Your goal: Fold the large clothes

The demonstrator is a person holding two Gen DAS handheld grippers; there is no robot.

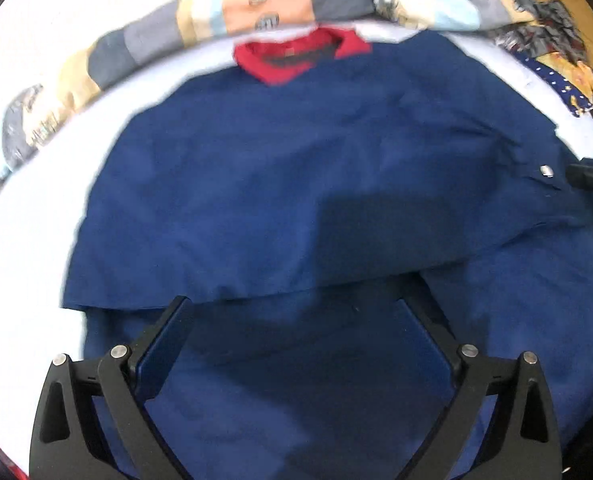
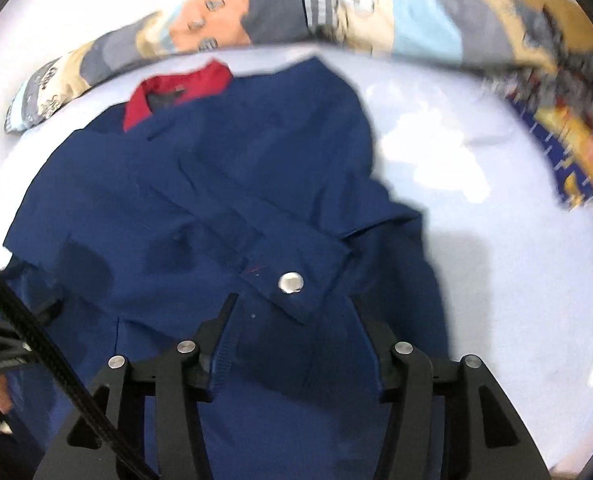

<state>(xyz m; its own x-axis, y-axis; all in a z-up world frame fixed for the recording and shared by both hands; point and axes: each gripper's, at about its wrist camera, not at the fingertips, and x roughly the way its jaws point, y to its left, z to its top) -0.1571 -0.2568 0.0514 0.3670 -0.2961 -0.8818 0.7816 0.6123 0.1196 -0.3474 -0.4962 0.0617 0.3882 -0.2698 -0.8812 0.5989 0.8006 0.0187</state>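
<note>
A navy jacket (image 1: 296, 184) with a red collar (image 1: 292, 60) is spread on a white sheet (image 1: 28, 220), below a patchwork quilt (image 1: 144, 44). The left gripper (image 1: 296, 312) and right gripper (image 2: 294, 308) are held released above the cloth. A cuff with a metal snap (image 2: 291, 282) is shown close only in the right view.

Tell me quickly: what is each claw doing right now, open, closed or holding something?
Left claw: open, holding nothing, above the navy jacket.
Right claw: open, holding nothing, near the jacket's snap cuff.
</note>
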